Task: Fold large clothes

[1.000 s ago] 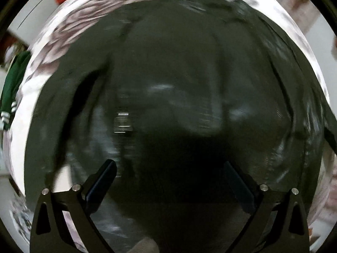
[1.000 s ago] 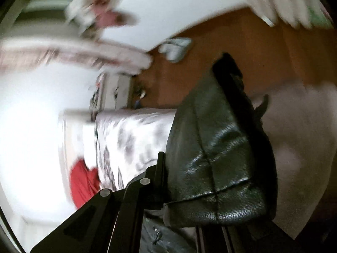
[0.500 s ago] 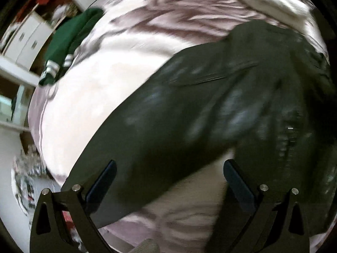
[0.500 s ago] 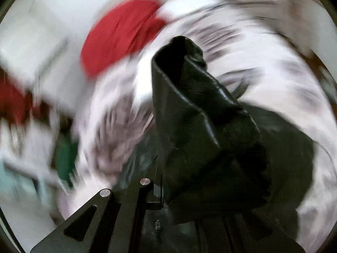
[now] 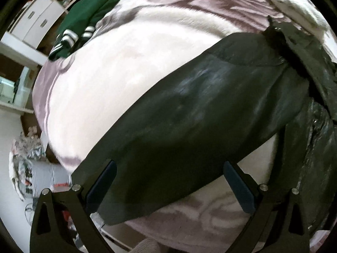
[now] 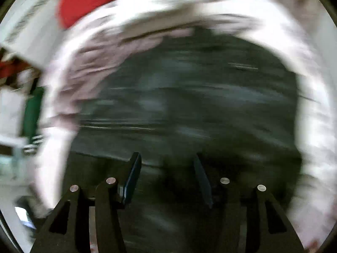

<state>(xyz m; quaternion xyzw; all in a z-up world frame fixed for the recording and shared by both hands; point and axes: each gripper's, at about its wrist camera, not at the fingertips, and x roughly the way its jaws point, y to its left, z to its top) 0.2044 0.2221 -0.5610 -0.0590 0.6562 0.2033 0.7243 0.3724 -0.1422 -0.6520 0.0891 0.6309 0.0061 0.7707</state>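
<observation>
A black leather jacket [image 5: 202, 113] lies on a bed with a white and mauve patterned blanket [image 5: 118, 67]. One sleeve stretches from upper right to lower left across the left wrist view. My left gripper [image 5: 168, 181] is open and empty just above that sleeve. In the blurred right wrist view the jacket [image 6: 189, 105] fills the middle. My right gripper [image 6: 166, 168] is open and empty over it.
A green garment with white stripes [image 5: 84, 14] lies at the bed's far left corner. A red item [image 6: 84, 6] lies at the head of the bed. White cabinets [image 5: 35, 23] and floor clutter [image 5: 25, 168] stand beside the bed.
My right gripper has let go of the jacket fold it held and now hovers open over the jacket. My left gripper has settled over the sleeve.
</observation>
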